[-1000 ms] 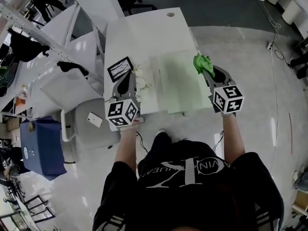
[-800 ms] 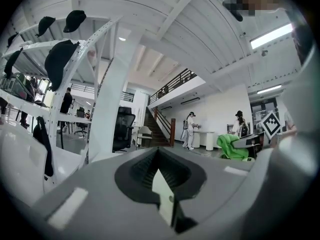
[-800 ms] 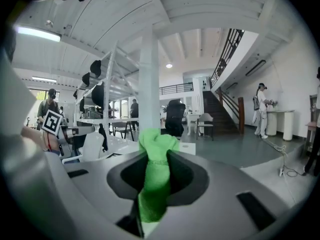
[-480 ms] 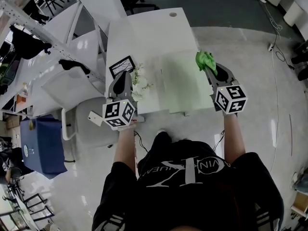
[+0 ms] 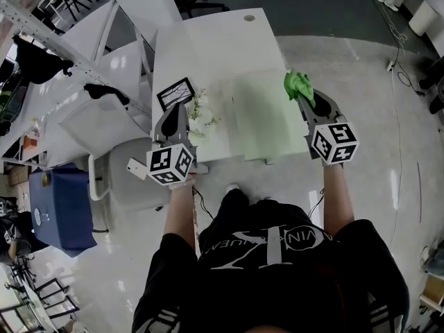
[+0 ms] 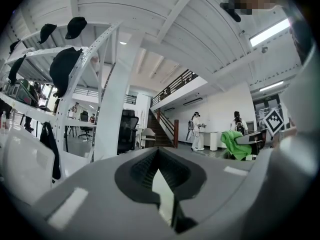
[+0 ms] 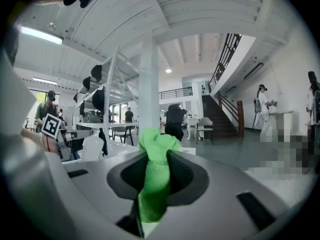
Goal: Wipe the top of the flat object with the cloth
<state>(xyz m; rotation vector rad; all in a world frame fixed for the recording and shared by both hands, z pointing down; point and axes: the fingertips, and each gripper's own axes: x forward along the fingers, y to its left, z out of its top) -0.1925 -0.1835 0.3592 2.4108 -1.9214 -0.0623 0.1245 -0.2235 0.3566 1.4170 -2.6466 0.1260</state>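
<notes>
A pale green flat board [image 5: 267,116] lies on the white table [image 5: 208,47]. My right gripper [image 5: 303,97] is level over the board's right edge and is shut on a bright green cloth [image 5: 297,85], which bunches out past the jaws. In the right gripper view the cloth [image 7: 154,176] fills the gap between the jaws. My left gripper [image 5: 177,111] hovers level over the table's left part, left of the board, and is shut with nothing in it [image 6: 158,153]. From the left gripper view the cloth [image 6: 235,144] shows far to the right.
White flowers [image 5: 201,118] lie between the left gripper and the board. A small black-framed panel [image 5: 175,94] rests at the table's left edge. A grey chair [image 5: 132,179] and a blue bin [image 5: 61,210] stand left of the person. White shelving [image 5: 83,61] runs along the left.
</notes>
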